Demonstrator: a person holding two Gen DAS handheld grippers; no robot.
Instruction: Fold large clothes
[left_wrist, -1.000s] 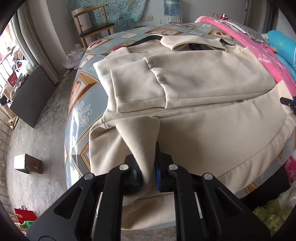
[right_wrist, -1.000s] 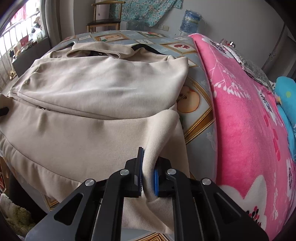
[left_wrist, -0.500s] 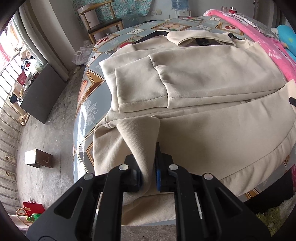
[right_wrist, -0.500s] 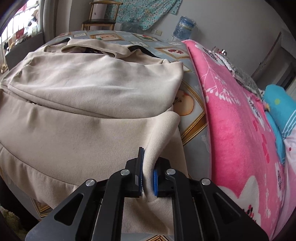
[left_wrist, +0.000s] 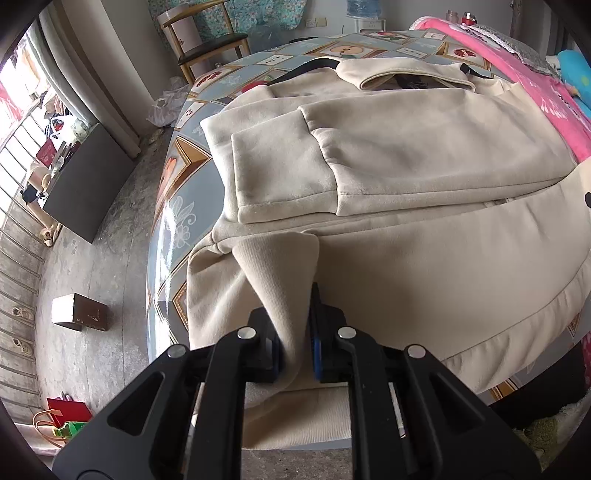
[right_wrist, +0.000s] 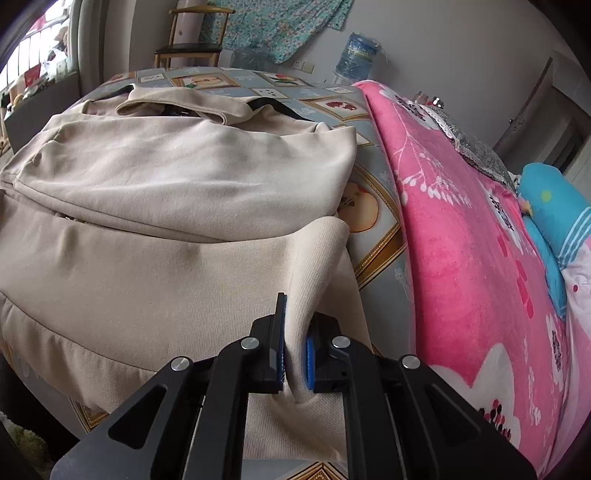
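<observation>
A large beige sweatshirt (left_wrist: 406, 177) lies spread on a bed with a patterned blue-grey cover (left_wrist: 192, 192), collar at the far end, both sleeves folded across the chest. My left gripper (left_wrist: 295, 339) is shut on the hem's left corner and lifts a fold of it. My right gripper (right_wrist: 293, 347) is shut on the hem's right corner of the same sweatshirt (right_wrist: 166, 192), also raised in a fold. The lower body and ribbed hem band (left_wrist: 498, 332) hang toward the bed's near edge.
A pink floral blanket (right_wrist: 461, 240) and a blue pillow (right_wrist: 554, 199) lie along the bed's right side. A wooden chair (left_wrist: 207, 40) stands beyond the bed. A dark cabinet (left_wrist: 85, 177), a small box (left_wrist: 79, 312) and a red bag (left_wrist: 68, 413) stand on the floor at left.
Both grippers keep their grip on the hem corners and have risen and moved forward over the bed, so the garment looks lower and further under the cameras.
</observation>
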